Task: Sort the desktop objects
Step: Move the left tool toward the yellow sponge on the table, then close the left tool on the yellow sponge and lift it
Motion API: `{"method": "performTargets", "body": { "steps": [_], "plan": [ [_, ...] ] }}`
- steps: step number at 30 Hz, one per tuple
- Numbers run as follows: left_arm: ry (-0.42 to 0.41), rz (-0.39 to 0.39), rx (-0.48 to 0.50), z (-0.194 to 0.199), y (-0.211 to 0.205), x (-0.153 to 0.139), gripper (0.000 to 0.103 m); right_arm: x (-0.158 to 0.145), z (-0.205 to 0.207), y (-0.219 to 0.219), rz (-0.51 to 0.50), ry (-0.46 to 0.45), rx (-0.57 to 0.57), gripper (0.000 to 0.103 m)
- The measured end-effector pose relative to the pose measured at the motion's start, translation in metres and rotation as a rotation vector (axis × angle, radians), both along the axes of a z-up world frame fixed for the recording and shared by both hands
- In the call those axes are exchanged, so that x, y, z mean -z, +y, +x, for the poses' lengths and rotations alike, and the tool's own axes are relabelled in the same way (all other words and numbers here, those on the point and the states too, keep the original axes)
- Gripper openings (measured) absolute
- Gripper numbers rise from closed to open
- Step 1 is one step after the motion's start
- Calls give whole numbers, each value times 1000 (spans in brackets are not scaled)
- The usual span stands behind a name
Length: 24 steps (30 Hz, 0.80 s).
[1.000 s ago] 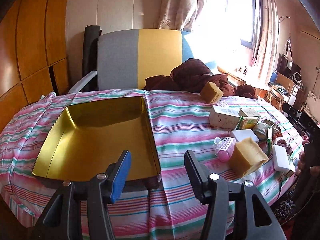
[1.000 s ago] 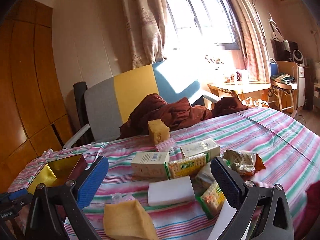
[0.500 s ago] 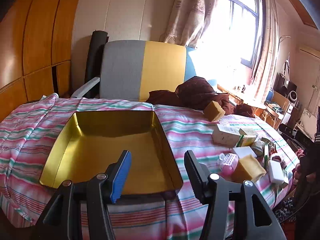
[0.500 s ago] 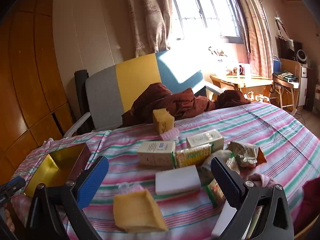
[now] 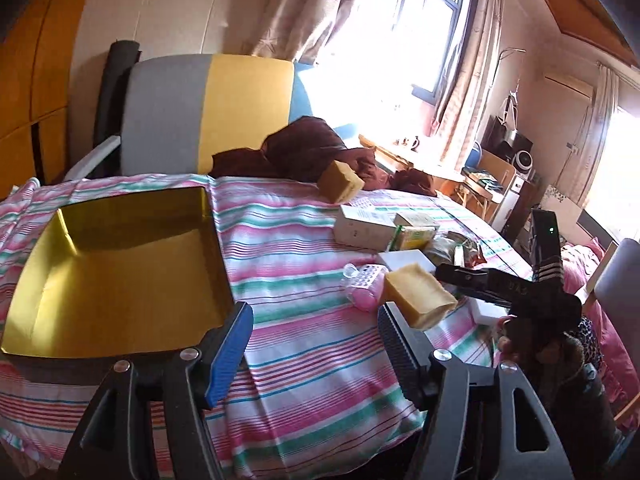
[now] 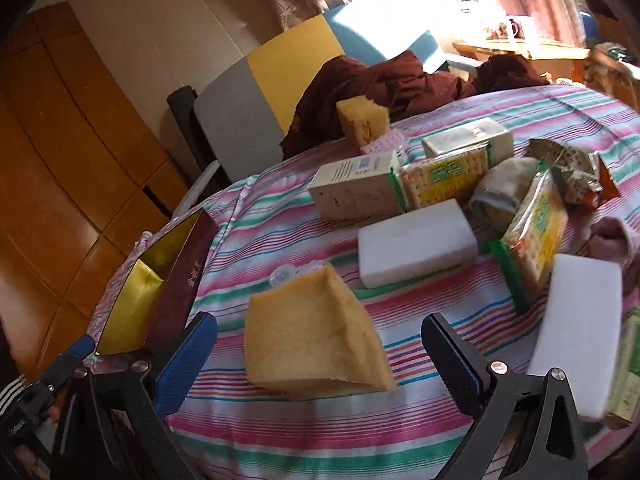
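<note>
Near yellow sponge [image 6: 316, 332] lies on the striped cloth [image 5: 304, 248], tipped up on one edge; its long axis runs from near-left to far-right in the right wrist view, thick end toward me. Second yellow sponge [image 6: 363, 119] stands at the far edge of the bench, next to a dark red heap of fabric [image 6: 372, 88].

Other objects: two white foam blocks, one flat behind the near sponge [image 6: 418, 242], one on the right [image 6: 576, 328], blurred. White carton [image 6: 358, 192] lies on its side, long axis left-right, touching a cracker pack [image 6: 448, 174]. Second cracker pack [image 6: 534, 236] stands tilted between the foam blocks. A pink item [image 5: 366, 284] sits just behind the near sponge, mostly hidden in the right view.

Gold tin tray [image 5: 120, 272] rests on the left part of the bench, open side up, nothing inside. Bench is round, covered by the pink-green-white striped cloth. Room: grey-yellow-blue chair back [image 5: 208, 116] behind the bench, wooden panel wall to the left, bright window [image 5: 424, 20] with curtains.

My right hand-held gripper [image 6: 318, 356] has its fingers spread wide; the near sponge sits between and just ahead of the tips, not touched as far as I can see. My left hand-held gripper [image 5: 316, 344] is also spread wide, holding nothing, over the cloth just right of the tray's near corner; the near sponge lies ahead and to its right.
</note>
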<state>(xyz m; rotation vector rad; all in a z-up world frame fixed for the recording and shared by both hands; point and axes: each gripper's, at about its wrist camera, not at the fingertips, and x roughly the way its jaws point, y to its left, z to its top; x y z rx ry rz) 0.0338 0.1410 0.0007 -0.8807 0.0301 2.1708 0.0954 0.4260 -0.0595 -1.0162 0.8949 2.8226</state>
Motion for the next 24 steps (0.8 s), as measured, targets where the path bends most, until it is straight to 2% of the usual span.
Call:
{"method": "performTargets", "body": {
  "steps": [3,4,7,12,15,17,20,24],
  "plan": [
    [-37,-58,32,0,19,15,66,-2,12,2,-139,123,-89,103],
    [-48,-73,48,0,24,19,66,-4,17,3,-146,154,-93,103],
    [-47,-97,115,4,48,22,66,-10,31,8,-79,182,-47,103],
    [-49,-101,215,13,91,25,67,-15,54,23,19,177,63,103],
    [-22,-123,214,16,111,29,69,-17,63,35,21,188,100,103],
    [-41,-126,226,15,120,32,70,-17,65,38,25,192,112,103],
    [-16,-169,207,17,132,41,72,-14,66,42,19,195,120,103],
    [-86,-171,195,14,138,54,72,-9,66,42,28,191,121,103]
  ]
}}
